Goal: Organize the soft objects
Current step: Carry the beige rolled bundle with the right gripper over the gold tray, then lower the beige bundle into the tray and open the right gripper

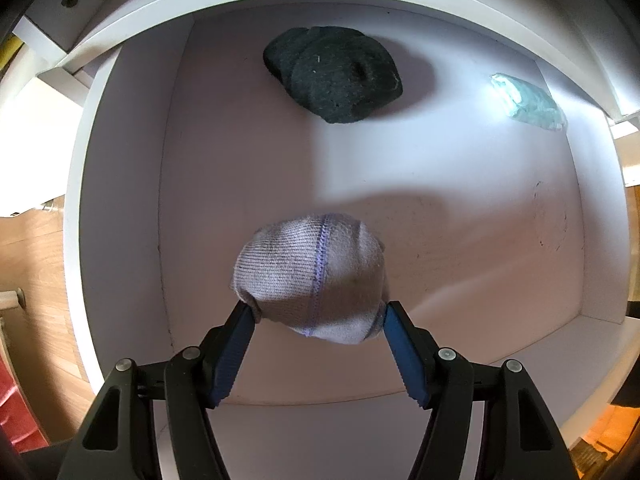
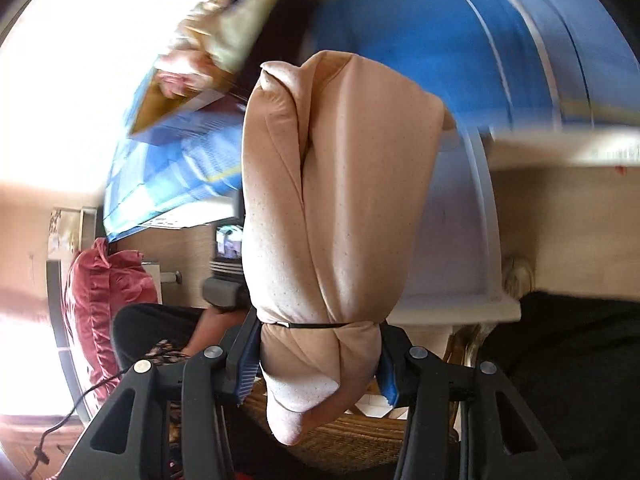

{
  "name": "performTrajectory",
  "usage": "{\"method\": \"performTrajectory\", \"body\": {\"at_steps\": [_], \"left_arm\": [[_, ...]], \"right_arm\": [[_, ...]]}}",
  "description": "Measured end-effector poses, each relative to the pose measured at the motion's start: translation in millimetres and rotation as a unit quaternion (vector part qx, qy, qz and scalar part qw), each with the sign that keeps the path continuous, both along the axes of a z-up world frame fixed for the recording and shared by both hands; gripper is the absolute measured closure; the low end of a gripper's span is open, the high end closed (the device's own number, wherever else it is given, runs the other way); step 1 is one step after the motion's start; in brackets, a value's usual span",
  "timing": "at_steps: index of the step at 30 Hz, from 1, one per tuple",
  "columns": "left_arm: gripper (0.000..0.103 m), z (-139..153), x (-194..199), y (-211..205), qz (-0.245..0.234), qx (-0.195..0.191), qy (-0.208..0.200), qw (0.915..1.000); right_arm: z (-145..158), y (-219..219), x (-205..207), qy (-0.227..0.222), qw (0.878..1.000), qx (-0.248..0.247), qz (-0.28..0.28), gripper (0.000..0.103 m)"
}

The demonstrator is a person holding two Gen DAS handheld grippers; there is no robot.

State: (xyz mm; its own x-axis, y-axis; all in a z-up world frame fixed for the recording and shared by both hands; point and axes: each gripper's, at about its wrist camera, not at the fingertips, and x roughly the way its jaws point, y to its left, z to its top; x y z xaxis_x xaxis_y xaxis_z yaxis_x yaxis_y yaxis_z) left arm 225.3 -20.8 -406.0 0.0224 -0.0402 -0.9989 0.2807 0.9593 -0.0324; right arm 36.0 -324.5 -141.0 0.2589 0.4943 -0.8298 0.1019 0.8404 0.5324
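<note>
Blue pads of the left gripper (image 1: 318, 316) pinch only the lilac sock ball (image 1: 310, 276) edges, low-centre over the drawer (image 1: 120, 184); it could slip. Right gripper (image 2: 318, 354) clamps the beige bundle (image 2: 336, 200).

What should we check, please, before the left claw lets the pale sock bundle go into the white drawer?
1. Left claw grips the pale sock bundle: ok.
2. Bundle is over the white drawer, inside its walls: ok.
3. Drawer floor under the bundle is bare: ok.
4. Dark sock bundle and green item lie well apart from the drop spot: ok.
5. Right claw holds the beige roll firmly: ok.
6. Height above the drawer floor: cannot tell.
</note>
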Motion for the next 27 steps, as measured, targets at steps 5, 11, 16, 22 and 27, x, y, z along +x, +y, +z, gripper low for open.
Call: {"method": "performTrajectory", "body": {"at_steps": [5,11,16,22,27], "left_arm": [[0.036,-1.4,-0.5,-0.7,-0.001,0.001,0.000,1.0000],[0.036,4.4,-0.5,0.3,-0.001,0.001,0.000,1.0000],[0.036,4.3,-1.0,0.2,-0.001,0.000,0.001,1.0000],[0.036,4.3,-2.0,0.3,0.001,-0.002,0.004,1.0000],[0.036,3.1,-1.7,0.8,0.002,-0.004,0.007,1.0000]], "right_arm": [[45.0,13.3,32.8,-0.038,0.999,-0.026,0.018,0.055],[76.1,35.8,88.8,-0.067,0.995,-0.067,0.033,0.055],[80.5,63.7,142.9,-0.066,0.990,-0.113,0.046,0.055],[66.6,82.3,199.9,-0.048,0.989,-0.140,0.028,0.055],[54.0,95.1,222.7,-0.041,0.986,-0.159,0.029,0.055]]}}
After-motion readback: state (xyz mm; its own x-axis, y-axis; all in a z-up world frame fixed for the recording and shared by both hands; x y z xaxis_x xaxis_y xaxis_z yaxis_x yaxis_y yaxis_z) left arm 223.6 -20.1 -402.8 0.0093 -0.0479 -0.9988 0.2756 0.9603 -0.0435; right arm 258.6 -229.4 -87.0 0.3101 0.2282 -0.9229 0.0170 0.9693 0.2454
